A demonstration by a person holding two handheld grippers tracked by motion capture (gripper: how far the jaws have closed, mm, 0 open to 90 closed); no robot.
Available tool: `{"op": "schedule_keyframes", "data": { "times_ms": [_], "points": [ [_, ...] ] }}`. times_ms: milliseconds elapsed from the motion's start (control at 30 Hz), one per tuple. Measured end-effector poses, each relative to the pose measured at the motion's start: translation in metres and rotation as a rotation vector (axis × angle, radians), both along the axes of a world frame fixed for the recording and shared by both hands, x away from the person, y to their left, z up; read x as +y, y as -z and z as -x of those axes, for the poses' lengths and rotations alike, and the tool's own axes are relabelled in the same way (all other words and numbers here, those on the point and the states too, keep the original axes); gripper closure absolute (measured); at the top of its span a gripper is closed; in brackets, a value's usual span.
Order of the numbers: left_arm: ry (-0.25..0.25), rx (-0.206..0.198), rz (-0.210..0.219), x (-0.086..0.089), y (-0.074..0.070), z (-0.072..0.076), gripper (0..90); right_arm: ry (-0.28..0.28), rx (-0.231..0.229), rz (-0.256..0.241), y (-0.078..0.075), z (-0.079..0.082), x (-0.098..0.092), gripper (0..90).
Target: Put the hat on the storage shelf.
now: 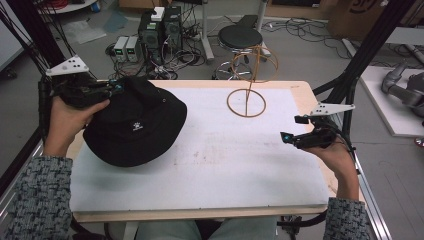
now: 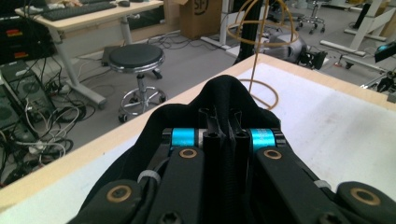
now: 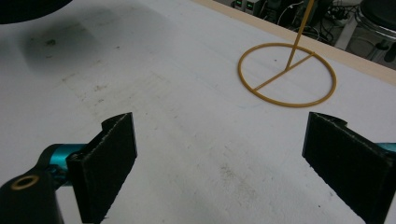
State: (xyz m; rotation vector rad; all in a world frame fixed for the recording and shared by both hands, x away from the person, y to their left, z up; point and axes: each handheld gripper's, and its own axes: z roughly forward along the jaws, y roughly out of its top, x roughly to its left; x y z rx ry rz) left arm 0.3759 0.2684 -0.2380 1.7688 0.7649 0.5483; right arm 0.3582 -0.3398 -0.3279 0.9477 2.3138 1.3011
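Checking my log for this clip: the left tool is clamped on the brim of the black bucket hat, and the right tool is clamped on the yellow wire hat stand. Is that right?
Not quite. The right tool grips nothing: the right gripper view shows its jaws wide apart above the white table mat, short of the yellow wire hat stand. The left tool is indeed clamped on the black bucket hat.

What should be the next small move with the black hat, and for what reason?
Probably carry the black hat toward the wire hat stand at the table's far edge. The left gripper is shut on the hat's brim, and the hat casts a shadow as if partly lifted. The stand's top is bare. The right gripper is open and holds nothing, so it could steady the hat.
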Motion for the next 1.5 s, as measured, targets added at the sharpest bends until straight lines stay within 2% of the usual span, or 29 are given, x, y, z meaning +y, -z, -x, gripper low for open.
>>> {"op": "schedule_keyframes", "data": {
  "times_ms": [200,467,533,700,800,933,1000,1067,1167,1300,1367,1500],
  "points": [
    [0.021,-0.012,0.014,-0.011,-0.017,-0.013,87.5,0.007,0.0,-0.007,0.002,0.001,-0.001,9.7],
    [0.05,-0.016,0.025,-0.026,-0.029,-0.027,87.4,-0.001,0.014,0.0,0.005,-0.003,0.003,9.7],
    [0.057,-0.023,0.028,-0.031,-0.033,-0.031,87.5,-0.006,0.011,-0.013,0.005,-0.004,0.004,9.7],
    [0.063,-0.039,0.017,-0.044,-0.048,-0.041,87.5,-0.015,0.016,-0.012,0.005,-0.006,0.004,9.7],
    [0.07,-0.051,0.011,-0.052,-0.058,-0.049,87.5,-0.015,0.017,-0.028,0.006,-0.01,0.0,9.7],
    [0.113,-0.058,0.032,-0.06,-0.063,-0.065,87.5,-0.008,0.036,-0.031,0.01,-0.019,-0.005,9.7],
    [0.137,-0.066,0.063,-0.064,-0.062,-0.073,87.5,-0.008,0.035,-0.032,0.011,-0.023,-0.005,9.7],
    [0.148,-0.058,0.1,-0.065,-0.059,-0.081,87.5,-0.01,0.038,-0.031,0.01,-0.025,-0.003,9.7],
    [0.144,-0.054,0.139,-0.066,-0.056,-0.09,87.5,-0.022,0.026,-0.026,0.009,-0.027,0.001,9.7],
    [0.126,-0.058,0.178,-0.068,-0.054,-0.097,87.6,-0.035,0.031,-0.02,0.009,-0.03,0.007,9.7],
    [0.1,-0.049,0.179,-0.065,-0.053,-0.099,87.7,-0.04,0.033,-0.014,0.009,-0.031,0.008,9.7],
    [0.068,-0.062,0.149,-0.056,-0.058,-0.093,87.7,-0.042,0.027,-0.018,0.009,-0.032,0.007,9.7]
  ]
}}
